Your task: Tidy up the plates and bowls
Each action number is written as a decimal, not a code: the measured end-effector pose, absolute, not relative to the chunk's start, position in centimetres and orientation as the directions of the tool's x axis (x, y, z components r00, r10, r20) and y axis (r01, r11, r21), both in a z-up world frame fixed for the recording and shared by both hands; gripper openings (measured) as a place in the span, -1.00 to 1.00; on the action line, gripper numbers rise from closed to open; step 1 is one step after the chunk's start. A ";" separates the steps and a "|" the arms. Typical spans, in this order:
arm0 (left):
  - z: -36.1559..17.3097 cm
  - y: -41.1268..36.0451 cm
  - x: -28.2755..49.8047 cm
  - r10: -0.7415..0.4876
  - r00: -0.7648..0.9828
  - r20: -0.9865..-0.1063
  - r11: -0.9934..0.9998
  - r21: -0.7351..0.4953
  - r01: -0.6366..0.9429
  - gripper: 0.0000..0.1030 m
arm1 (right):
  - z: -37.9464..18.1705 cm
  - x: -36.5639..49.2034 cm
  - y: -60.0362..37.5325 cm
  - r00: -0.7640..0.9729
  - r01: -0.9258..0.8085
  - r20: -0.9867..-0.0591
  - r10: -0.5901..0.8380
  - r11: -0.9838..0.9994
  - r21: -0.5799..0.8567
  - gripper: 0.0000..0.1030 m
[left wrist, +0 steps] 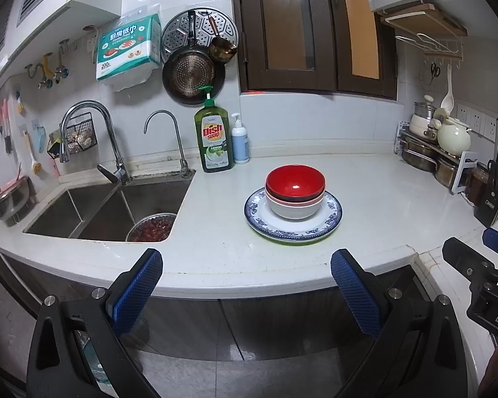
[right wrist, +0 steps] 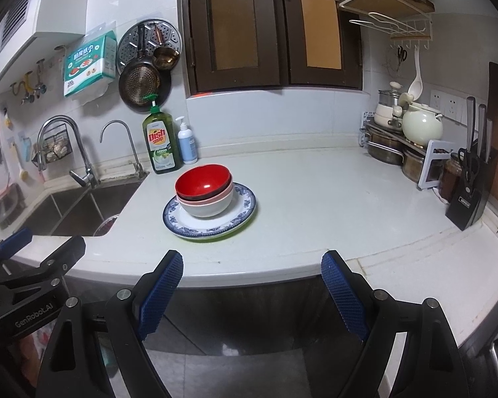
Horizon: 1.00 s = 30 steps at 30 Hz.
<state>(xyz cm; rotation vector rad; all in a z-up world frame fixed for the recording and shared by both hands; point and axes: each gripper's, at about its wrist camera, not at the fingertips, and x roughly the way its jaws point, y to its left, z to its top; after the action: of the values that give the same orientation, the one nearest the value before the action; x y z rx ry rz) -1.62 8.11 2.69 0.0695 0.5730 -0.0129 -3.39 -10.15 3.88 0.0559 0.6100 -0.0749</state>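
Left gripper (left wrist: 247, 267) held off the near edge, angled downward, jaws spread wide with nothing between the blue textured pads (left wrist: 137, 290). Right gripper (right wrist: 252, 272) in the same pose alongside, likewise tilted down, jaws wide apart and empty, blue pads (right wrist: 161, 293) facing each other across the gap. Each visible at the margin of the other's view: right one at the right edge of the left wrist camera, left one at the left edge of the right wrist camera. Neither touching anything.
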 end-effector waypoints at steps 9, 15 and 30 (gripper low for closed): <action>2.7 8.1 -1.6 0.005 0.840 -0.543 0.998 0.062 0.034 1.00 | 3.7 -3.3 -9.9 0.813 0.089 -0.579 -0.059 0.996 0.024 0.67; 2.6 8.3 -1.3 0.003 0.841 -0.541 0.997 0.065 0.038 1.00 | 3.7 -3.3 -10.0 0.813 0.088 -0.579 -0.058 0.996 0.023 0.67; 2.4 8.6 -1.3 0.016 0.842 -0.539 0.997 0.067 0.024 1.00 | 3.4 -3.3 -9.8 0.813 0.087 -0.579 -0.058 0.996 0.022 0.67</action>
<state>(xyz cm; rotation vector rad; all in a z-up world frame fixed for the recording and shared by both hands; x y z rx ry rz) -1.28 8.56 2.38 0.0718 0.5698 -0.0043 -3.29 -9.76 3.41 0.0484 0.6164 -0.0777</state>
